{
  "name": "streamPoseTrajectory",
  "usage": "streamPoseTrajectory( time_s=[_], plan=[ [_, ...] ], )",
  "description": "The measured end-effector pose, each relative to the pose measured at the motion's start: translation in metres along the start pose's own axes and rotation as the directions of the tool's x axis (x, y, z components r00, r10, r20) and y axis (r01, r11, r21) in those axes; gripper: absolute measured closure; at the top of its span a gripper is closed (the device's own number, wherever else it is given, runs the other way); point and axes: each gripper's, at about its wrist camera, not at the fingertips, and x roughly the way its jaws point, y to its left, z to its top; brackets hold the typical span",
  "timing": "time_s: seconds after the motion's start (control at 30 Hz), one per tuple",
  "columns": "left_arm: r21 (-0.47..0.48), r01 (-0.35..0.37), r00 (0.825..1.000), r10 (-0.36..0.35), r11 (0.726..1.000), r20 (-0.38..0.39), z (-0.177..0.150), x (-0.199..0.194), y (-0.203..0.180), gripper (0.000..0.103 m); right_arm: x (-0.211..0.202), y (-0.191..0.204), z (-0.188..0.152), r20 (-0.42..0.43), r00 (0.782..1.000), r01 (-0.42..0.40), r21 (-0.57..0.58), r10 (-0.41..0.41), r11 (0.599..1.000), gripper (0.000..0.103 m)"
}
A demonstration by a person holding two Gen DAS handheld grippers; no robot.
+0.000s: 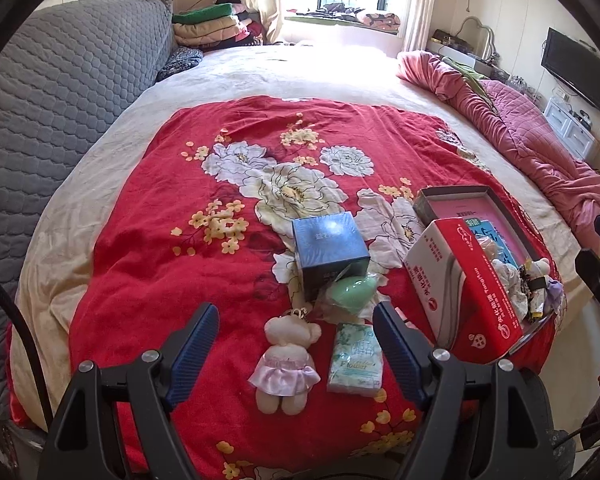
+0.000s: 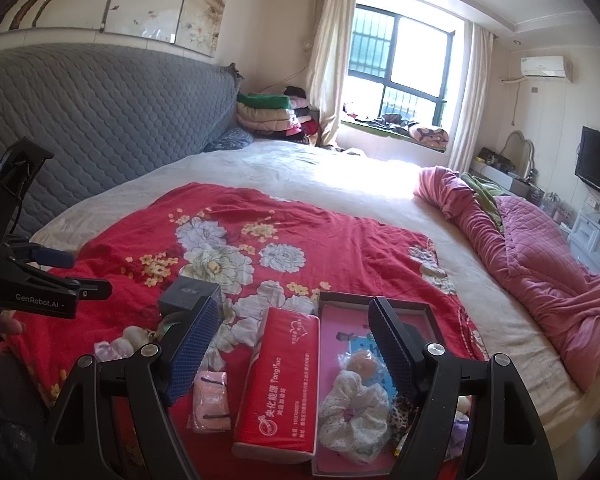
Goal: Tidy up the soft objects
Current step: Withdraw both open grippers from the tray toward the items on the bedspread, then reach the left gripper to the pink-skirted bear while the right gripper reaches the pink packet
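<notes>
My left gripper (image 1: 296, 320) is open and empty above a small teddy bear in a pink skirt (image 1: 286, 364) and a green tissue pack (image 1: 354, 360) on the red floral blanket (image 1: 160, 260). A green sponge in plastic (image 1: 350, 294) lies by a dark blue box (image 1: 330, 252). My right gripper (image 2: 292, 316) is open and empty over a red tissue pack (image 2: 280, 384) leaning on the shallow pink-lined box (image 2: 420, 310). That box holds a white scrunchie (image 2: 354, 412) and a puff (image 2: 360, 364). A pink packet (image 2: 212, 404) lies left of the red pack.
The bed's front edge is close below both grippers. A rumpled pink quilt (image 2: 540, 264) lies along the right side. A grey padded headboard (image 1: 60, 100) runs on the left. Folded blankets (image 2: 268, 114) are stacked at the far corner.
</notes>
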Motion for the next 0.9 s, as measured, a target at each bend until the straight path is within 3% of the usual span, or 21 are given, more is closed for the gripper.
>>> streamPoseTrajectory(
  time_s=[0.27, 0.53, 0.9],
  plan=[
    [-0.035, -0.011, 0.999, 0.009, 0.999, -0.045, -0.016, 0.02, 0.023, 0.024, 0.017, 0.032, -0.003, -0.044, 0.997, -0.066, -0.067, 0.063, 0.996, 0.024],
    [-0.058, -0.005, 0.996, 0.0, 0.998, -0.093, -0.031, 0.046, 0.038, 0.024, 0.045, 0.072, -0.024, -0.158, 0.983, -0.124, -0.189, 0.094, 0.974, 0.024],
    [-0.043, 0.019, 0.988, -0.025, 0.999, -0.15, -0.047, 0.074, 0.035, 0.024, 0.095, 0.113, -0.066, -0.356, 0.934, -0.174, -0.362, 0.037, 0.916, 0.024]
  ],
)
